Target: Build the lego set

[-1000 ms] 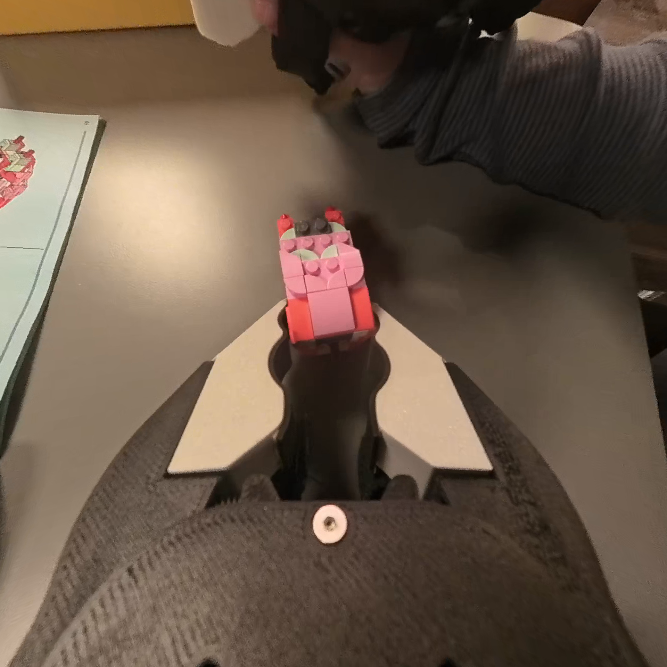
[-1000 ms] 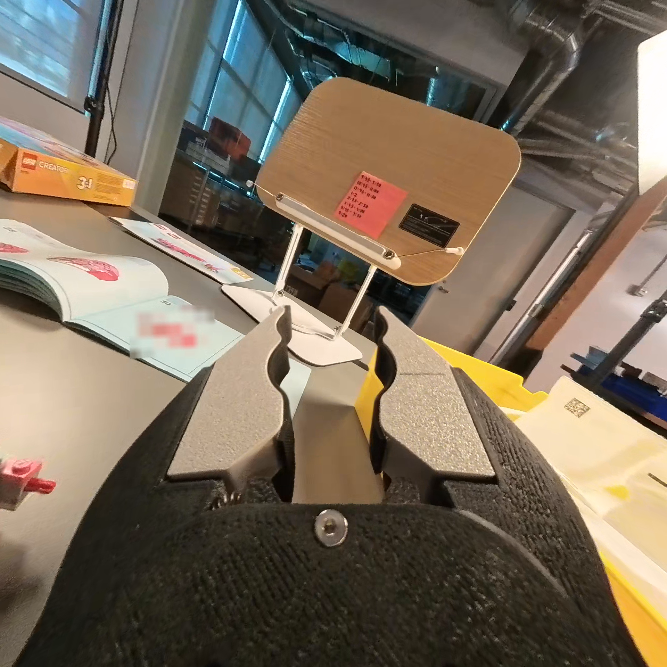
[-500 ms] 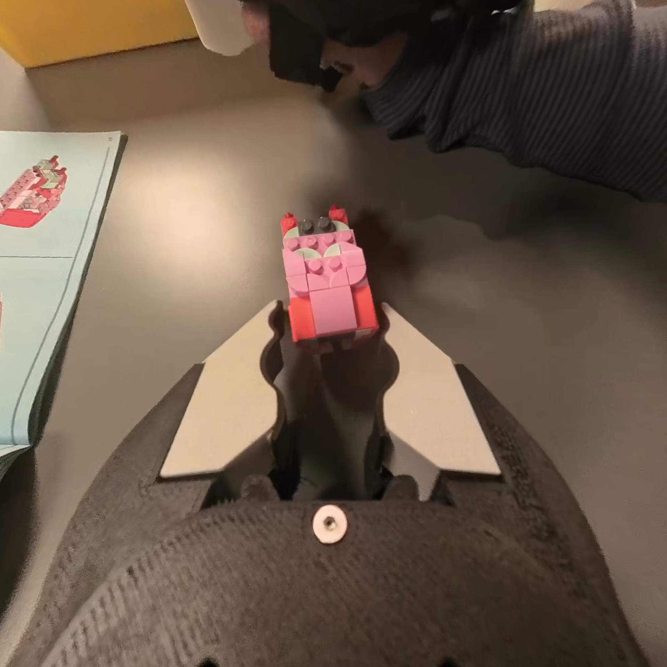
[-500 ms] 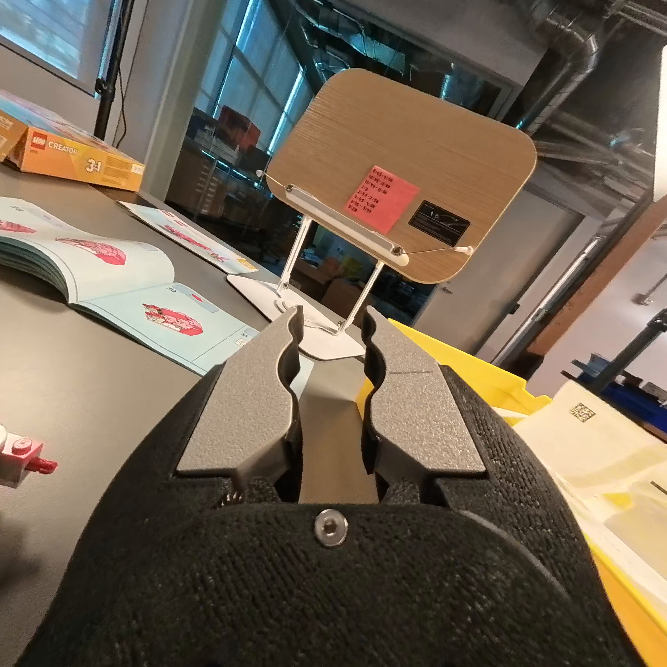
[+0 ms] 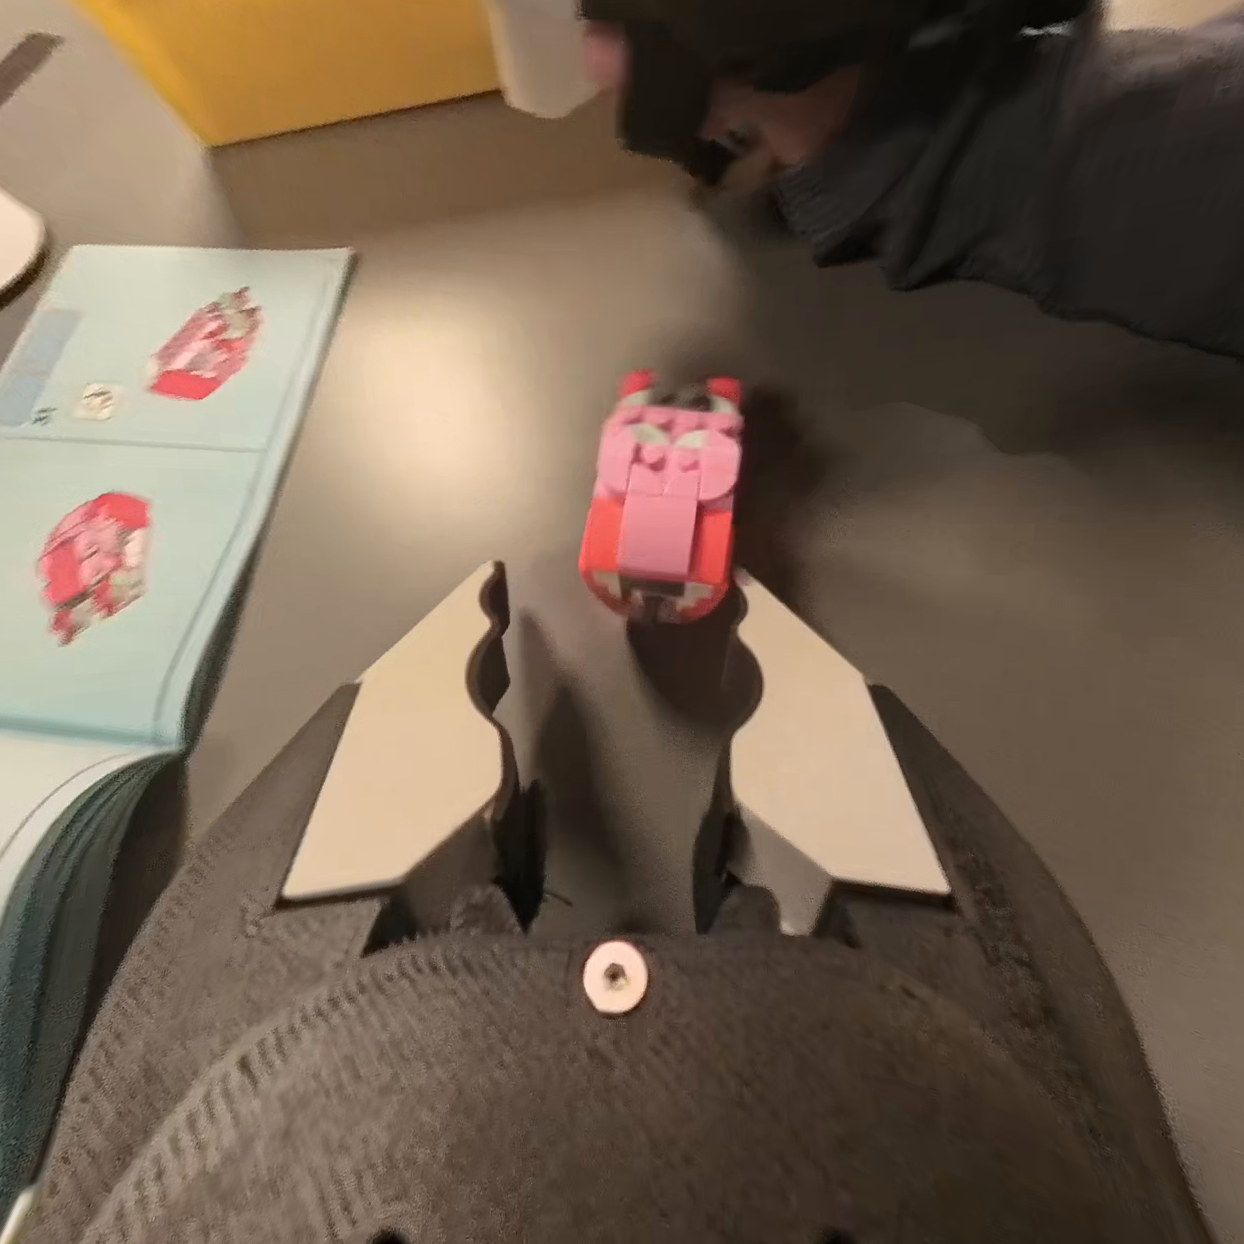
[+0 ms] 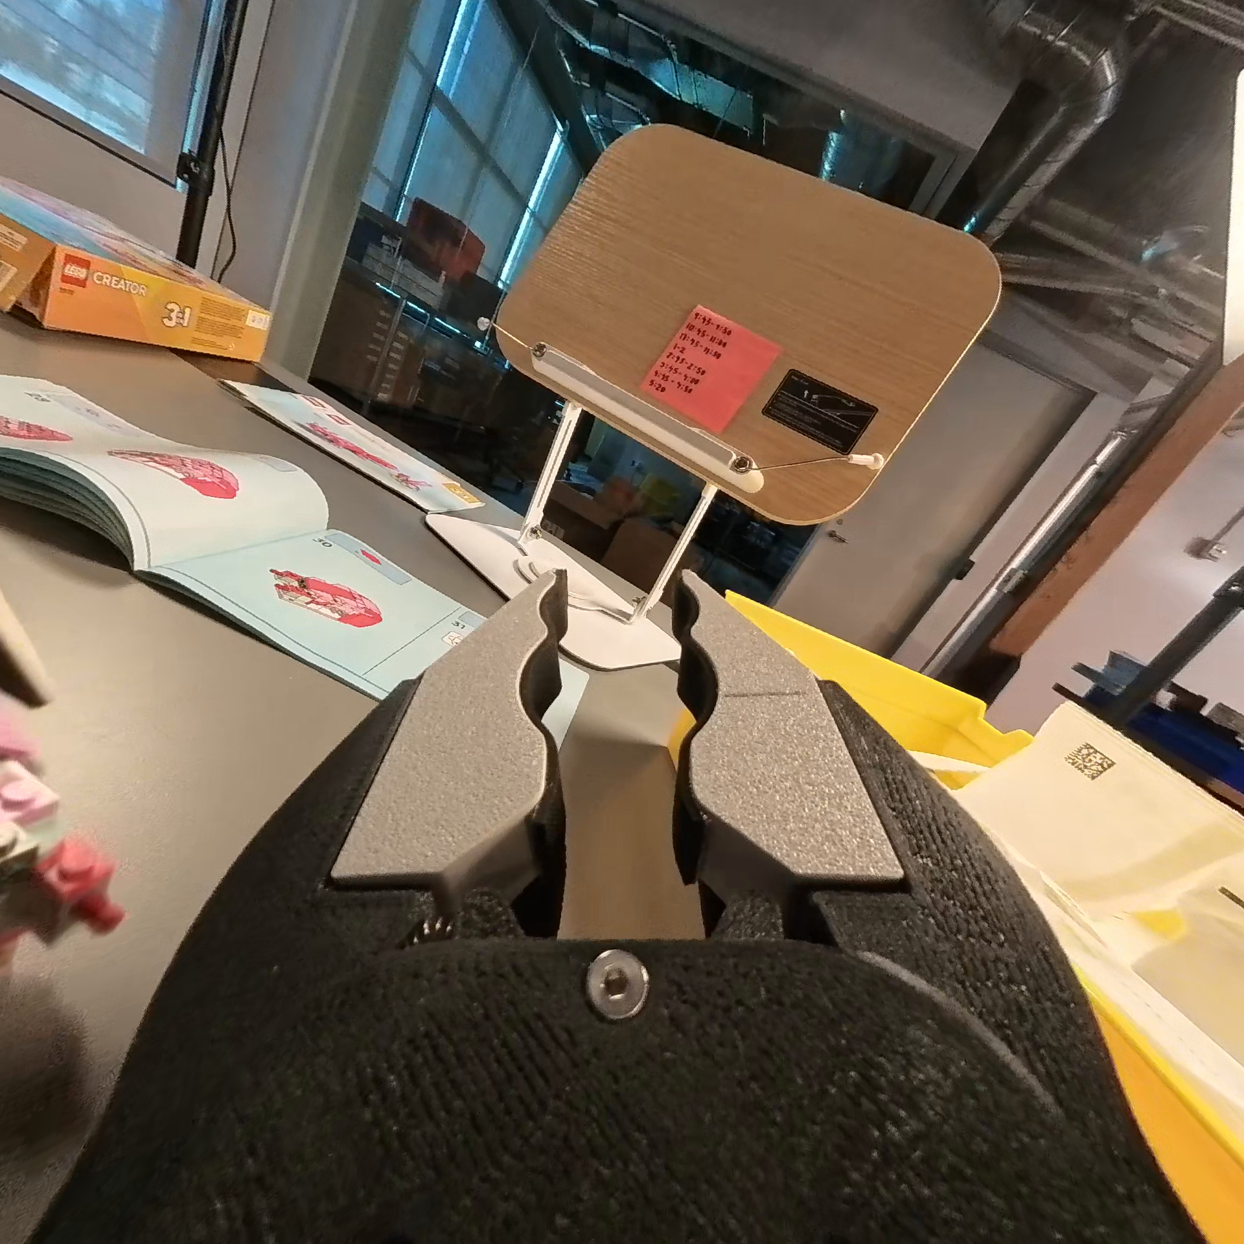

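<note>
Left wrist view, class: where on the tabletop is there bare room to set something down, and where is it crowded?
Bare: the table between the open booklet and the pink brick model, and right of the model below the sleeve. Crowded: the yellow bin corner, top left.

I am in a big work room, like a lab or workshop. Bare pipes (image 6: 1050, 87) run under the ceiling and tall windows (image 6: 471, 155) fill the far wall. Shelves with boxes (image 6: 431, 269) stand behind the glass. I sit at a dark table (image 6: 168, 673). On it lie open building booklets (image 6: 222, 538), a toy brick box (image 6: 155, 303), a wooden book stand (image 6: 747, 323) with a pink note (image 6: 710, 367), and a yellow bin (image 6: 875, 686) of paper bags (image 6: 1111, 808).
</note>
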